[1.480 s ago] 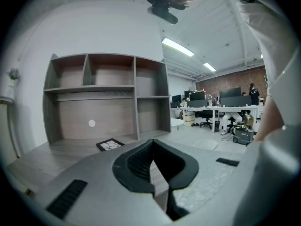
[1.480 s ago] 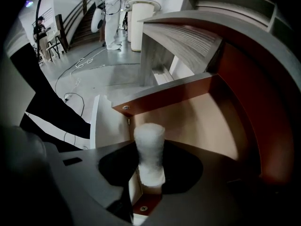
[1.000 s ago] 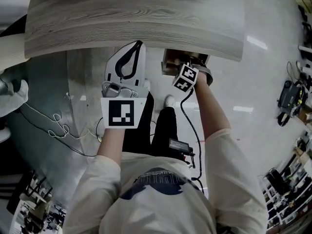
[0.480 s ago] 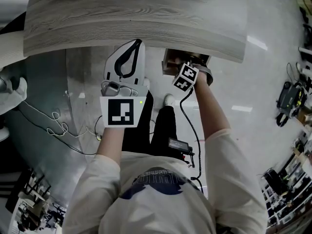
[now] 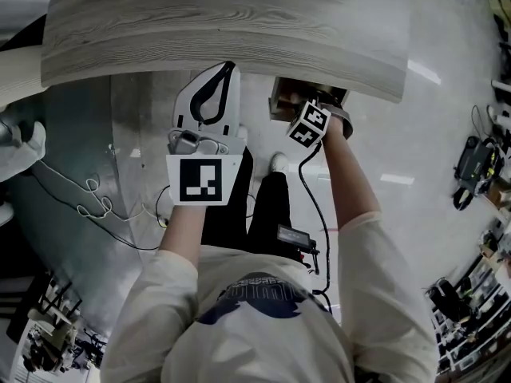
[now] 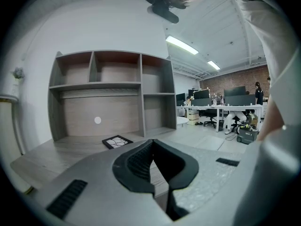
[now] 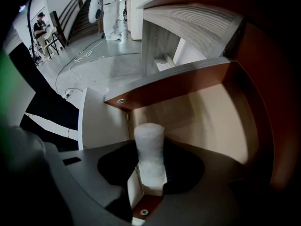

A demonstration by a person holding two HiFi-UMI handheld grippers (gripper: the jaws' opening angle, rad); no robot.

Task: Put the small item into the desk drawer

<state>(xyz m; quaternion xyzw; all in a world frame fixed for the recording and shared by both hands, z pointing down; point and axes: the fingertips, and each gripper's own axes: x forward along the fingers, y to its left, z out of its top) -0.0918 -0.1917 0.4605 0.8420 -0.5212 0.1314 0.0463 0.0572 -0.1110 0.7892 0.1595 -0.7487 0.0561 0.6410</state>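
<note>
Between the dark ribbed pads of the right gripper (image 7: 150, 149) stands the roll (image 7: 149, 140), a white, fuzzy cylinder pointing to twelve o'clock, down into the drawer (image 7: 188, 81). The jaws have just been opening and now sit slack around it, with a pale sliver showing along its seven o'clock side. Past the roll lies the drawer's smooth cream inner face, boxed by red-brown walls from eleven round to three o'clock. A round metal fitting (image 7: 122, 100) sits on the wall's edge at eleven, and a screw (image 7: 145, 212) at six. In the head view the right gripper's marker cube (image 5: 309, 125) sits at the drawer mouth at one o'clock. The overhanging edge of the desk (image 5: 223, 30) hides the jaws and roll there. The left gripper (image 6: 153, 142) has its jaws closed tip to tip on nothing, and is held at the desk edge at eleven o'clock, well apart from the drawer. Beyond its tips runs the grey, wood-grained desktop, where a black-framed tile (image 6: 117, 141) lies flat at eleven o'clock. A hutch (image 6: 108, 86) of open box shelves stands at twelve. On the glossy floor at nine o'clock in the head view, a thin cable (image 5: 88, 206) loops. Black trousers and a white shoe (image 5: 278, 164) show below the desk edge, between the two grippers.
</note>
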